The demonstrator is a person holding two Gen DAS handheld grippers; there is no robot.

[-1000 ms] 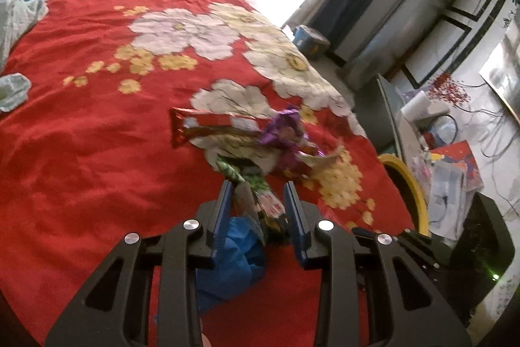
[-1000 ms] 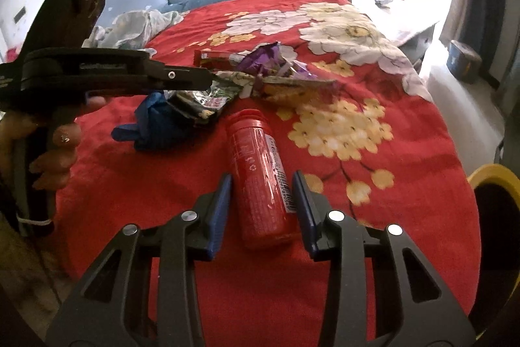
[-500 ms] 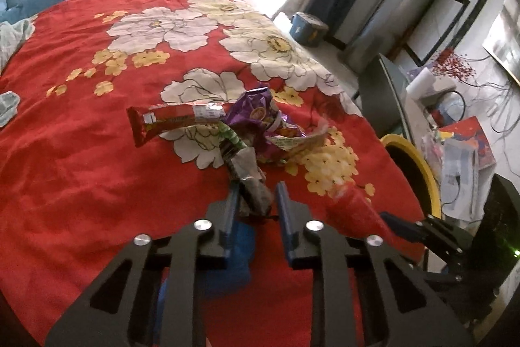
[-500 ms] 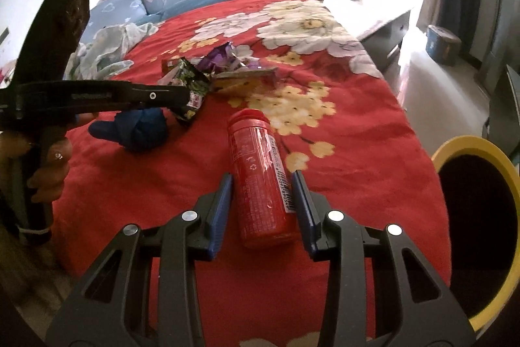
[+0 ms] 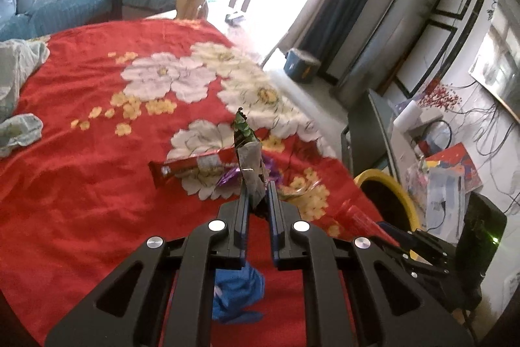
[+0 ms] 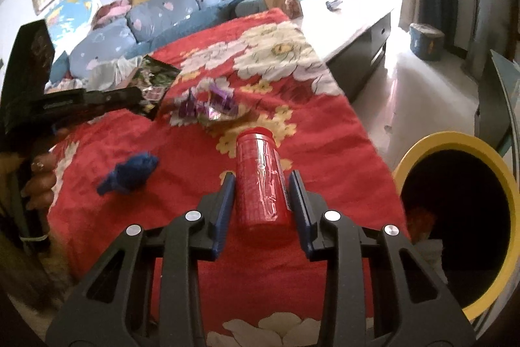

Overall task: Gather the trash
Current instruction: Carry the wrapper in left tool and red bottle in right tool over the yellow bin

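Observation:
My left gripper (image 5: 258, 187) has its jaws closing on a crumpled green-and-silver wrapper (image 5: 248, 158), and the pads pinch it. The wrapper stands up off the red flowered bedspread (image 5: 81, 168). In the right wrist view the same left gripper (image 6: 136, 95) holds the green wrapper (image 6: 156, 77) at the left. My right gripper (image 6: 261, 181) is closing tighter on a red can (image 6: 256, 158), held lengthwise between its pads above the bedspread. A red bar wrapper (image 5: 195, 166) and purple wrappers (image 6: 211, 103) lie on the bed ahead.
A dark bin with a yellow rim (image 6: 455, 140) stands on the floor by the bed's right edge. A blue cloth (image 6: 130, 174) lies on the bedspread. A person's hand (image 6: 39, 181) grips the left tool. Pale clothes (image 5: 19, 132) lie far left, with a sofa behind.
The left gripper shut on the green wrapper and lifted it off the bed. The right gripper carried the red can to the right, bringing the yellow-rimmed bin further into view.

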